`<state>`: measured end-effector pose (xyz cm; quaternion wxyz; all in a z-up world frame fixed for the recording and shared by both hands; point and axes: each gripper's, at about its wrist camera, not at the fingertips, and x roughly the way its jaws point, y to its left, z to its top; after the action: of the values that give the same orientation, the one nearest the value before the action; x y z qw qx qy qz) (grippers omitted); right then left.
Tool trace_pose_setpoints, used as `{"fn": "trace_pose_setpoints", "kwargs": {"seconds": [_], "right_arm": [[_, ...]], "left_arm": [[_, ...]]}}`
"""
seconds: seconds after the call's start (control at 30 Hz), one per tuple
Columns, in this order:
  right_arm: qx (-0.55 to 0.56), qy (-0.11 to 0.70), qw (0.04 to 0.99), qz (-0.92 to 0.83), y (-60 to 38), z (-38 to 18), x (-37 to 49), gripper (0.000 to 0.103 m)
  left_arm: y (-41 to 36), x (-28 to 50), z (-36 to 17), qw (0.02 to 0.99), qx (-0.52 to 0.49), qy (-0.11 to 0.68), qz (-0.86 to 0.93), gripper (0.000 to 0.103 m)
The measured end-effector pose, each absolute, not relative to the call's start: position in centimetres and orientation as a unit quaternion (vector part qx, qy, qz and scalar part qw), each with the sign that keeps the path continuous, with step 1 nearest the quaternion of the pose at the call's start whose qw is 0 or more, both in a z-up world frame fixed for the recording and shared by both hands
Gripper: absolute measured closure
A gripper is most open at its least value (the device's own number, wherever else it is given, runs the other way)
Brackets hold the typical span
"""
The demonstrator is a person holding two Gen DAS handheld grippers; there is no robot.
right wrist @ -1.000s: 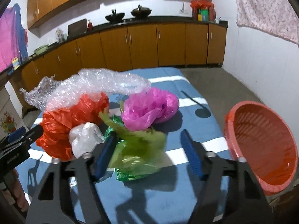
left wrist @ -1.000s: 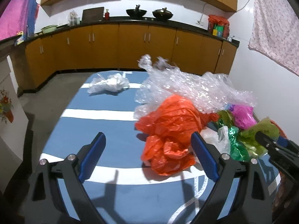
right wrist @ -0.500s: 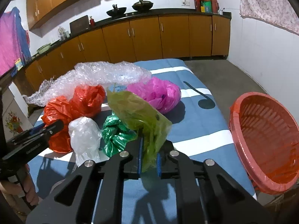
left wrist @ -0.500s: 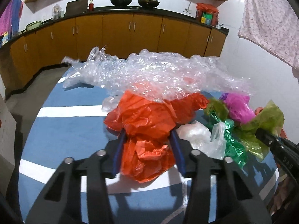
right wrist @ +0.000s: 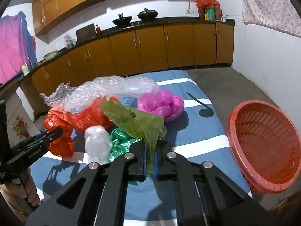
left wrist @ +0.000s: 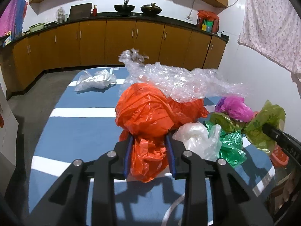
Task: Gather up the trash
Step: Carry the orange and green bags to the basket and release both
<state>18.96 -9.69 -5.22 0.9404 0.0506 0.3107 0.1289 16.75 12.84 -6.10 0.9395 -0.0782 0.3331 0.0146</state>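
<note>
A crumpled orange plastic bag (left wrist: 144,113) lies on the blue striped table (left wrist: 75,131) under a sheet of bubble wrap (left wrist: 178,81). My left gripper (left wrist: 149,141) has its jaws closing on the orange bag, pads pressed into its near lobe. My right gripper (right wrist: 150,148) is shut on an olive-green bag (right wrist: 135,122), which hangs lifted above the pile. A pink bag (right wrist: 160,103), a white bag (left wrist: 197,139) and a dark green bag (left wrist: 231,146) lie between the two grippers.
A red plastic basket (right wrist: 263,141) stands off the table's right edge. A clear bag (left wrist: 96,80) lies alone at the far left of the table. Wooden cabinets line the back wall. A hand (right wrist: 28,188) holds the left gripper's handle.
Both grippers went from open to closed: the left on the orange bag, the right on the olive-green bag. The right one has lifted its bag a little off the pile.
</note>
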Motion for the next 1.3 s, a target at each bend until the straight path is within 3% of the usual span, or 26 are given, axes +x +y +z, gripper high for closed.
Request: {"fn": "trace_pose_setpoints", "kwargs": {"seconds": [0.77,1.3], "right_arm": [[0.066,0.232,0.960,0.140,-11.4,0.2,14.4,0.098],[0.089,0.188,0.978,0.022,-19.8,0.7,12.9,0.098]], "left_arm": [[11.4,11.8,-1.2,0.957,-0.079,0.279,-0.025,0.071],[3.9,13.6,0.3,0.956,-0.051,0.269,-0.106,0.071]]}}
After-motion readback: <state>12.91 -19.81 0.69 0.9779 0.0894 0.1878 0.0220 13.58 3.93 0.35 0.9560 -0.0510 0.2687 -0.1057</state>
